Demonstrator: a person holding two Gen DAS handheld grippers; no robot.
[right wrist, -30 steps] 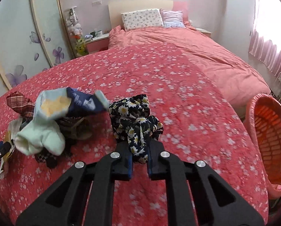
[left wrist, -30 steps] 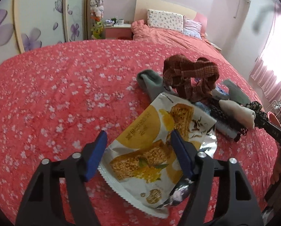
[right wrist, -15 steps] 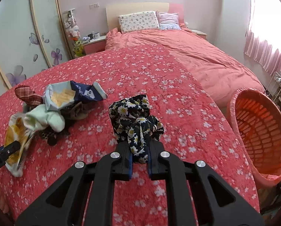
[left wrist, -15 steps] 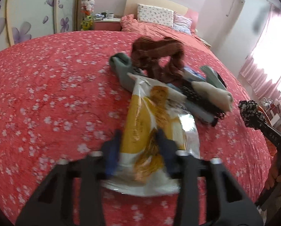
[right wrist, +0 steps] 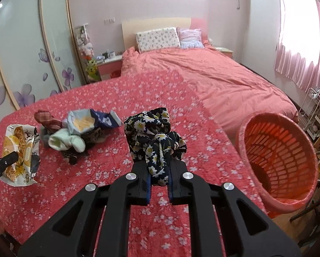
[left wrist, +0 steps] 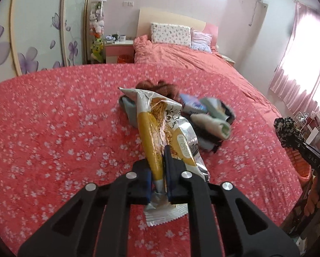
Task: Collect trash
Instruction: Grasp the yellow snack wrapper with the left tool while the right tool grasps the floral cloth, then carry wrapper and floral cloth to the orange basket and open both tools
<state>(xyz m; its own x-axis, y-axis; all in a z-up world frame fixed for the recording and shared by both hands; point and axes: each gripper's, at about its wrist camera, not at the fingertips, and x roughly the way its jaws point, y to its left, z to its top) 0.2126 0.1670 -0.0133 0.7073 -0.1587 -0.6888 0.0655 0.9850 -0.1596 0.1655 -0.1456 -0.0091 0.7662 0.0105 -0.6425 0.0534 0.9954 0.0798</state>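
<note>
The left gripper has just closed its jaws on the yellow snack wrapper, now pinched and crumpled above the floral bedspread. The right gripper clamps a dark floral cloth. An orange basket stands beside the bed's right edge.

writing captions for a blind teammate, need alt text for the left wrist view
The left gripper, whose jaws have just been closing, pinches a yellow snack wrapper above a red floral bedspread. Behind it lies a small heap of socks; pillows sit at the far end.
</note>
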